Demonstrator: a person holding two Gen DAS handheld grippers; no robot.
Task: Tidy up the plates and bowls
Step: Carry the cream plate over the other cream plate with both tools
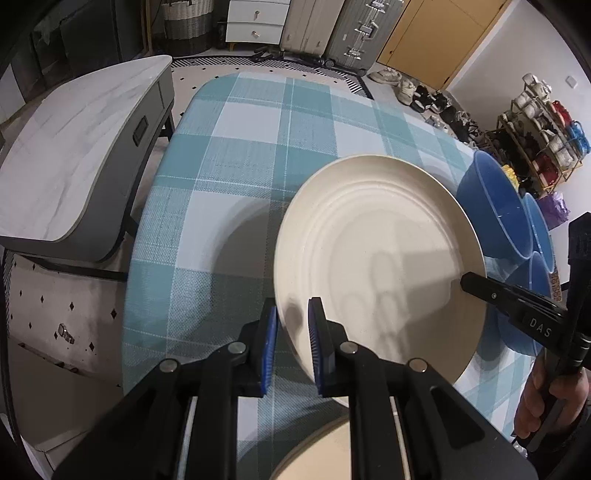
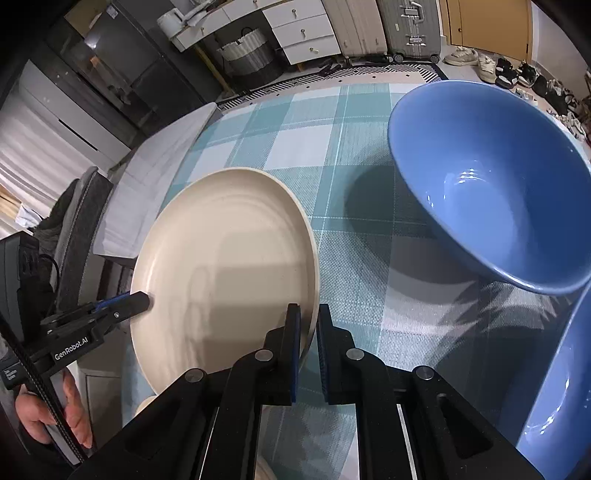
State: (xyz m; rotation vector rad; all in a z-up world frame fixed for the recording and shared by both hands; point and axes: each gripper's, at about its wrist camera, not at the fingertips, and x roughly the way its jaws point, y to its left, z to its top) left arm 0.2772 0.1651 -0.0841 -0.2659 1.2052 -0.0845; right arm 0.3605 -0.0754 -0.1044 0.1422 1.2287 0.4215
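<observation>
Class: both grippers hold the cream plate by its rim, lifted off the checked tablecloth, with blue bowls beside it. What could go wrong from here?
1. The left gripper and right gripper pinch only the thin rim of the cream plate; if either slips, it may tilt or drop.
2. The nearest blue bowl sits close; swinging the plate that way could knock it.

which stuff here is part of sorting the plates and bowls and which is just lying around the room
Part of the job:
- cream plate, held at opposite rims by left gripper and right gripper
- blue bowls
- second cream plate below

Just lying about:
- suitcases
- shoes
- woven basket
- grey side table
</observation>
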